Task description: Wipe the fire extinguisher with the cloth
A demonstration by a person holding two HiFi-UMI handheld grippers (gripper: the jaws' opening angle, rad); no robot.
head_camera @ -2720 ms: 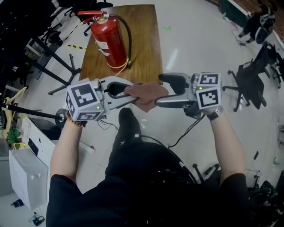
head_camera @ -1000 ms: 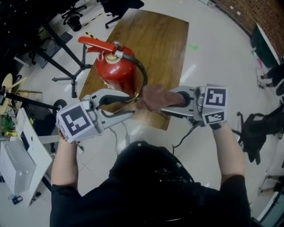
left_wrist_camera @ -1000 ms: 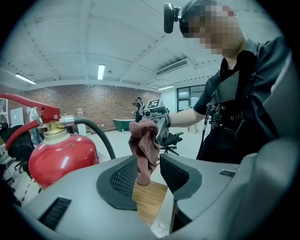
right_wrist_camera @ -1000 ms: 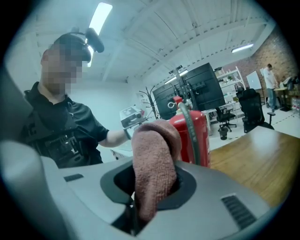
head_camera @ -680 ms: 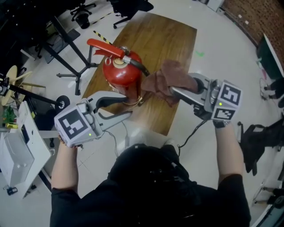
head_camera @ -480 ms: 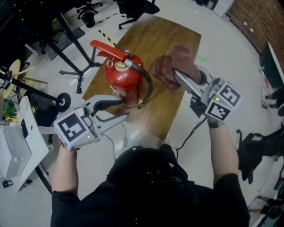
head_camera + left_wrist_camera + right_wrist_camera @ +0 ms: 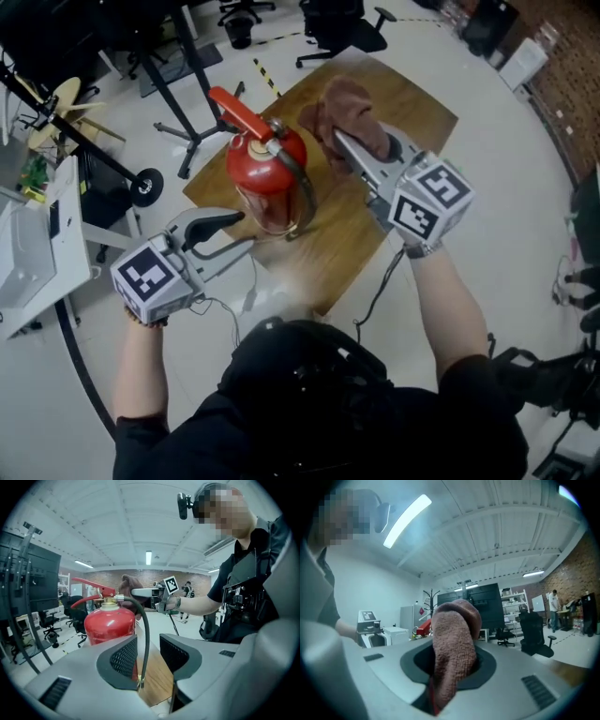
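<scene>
Head view steeply down, left gripper view level, both showing fire extinguisher (image 7: pixel 265 178)

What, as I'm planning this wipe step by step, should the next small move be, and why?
Probably ease the right gripper toward the fire extinguisher until the cloth meets its red shoulder. The jaws are shut on the cloth, which hangs beside the valve, apparently not yet on the body. The left gripper stands open near the base, gripping nothing.
</scene>
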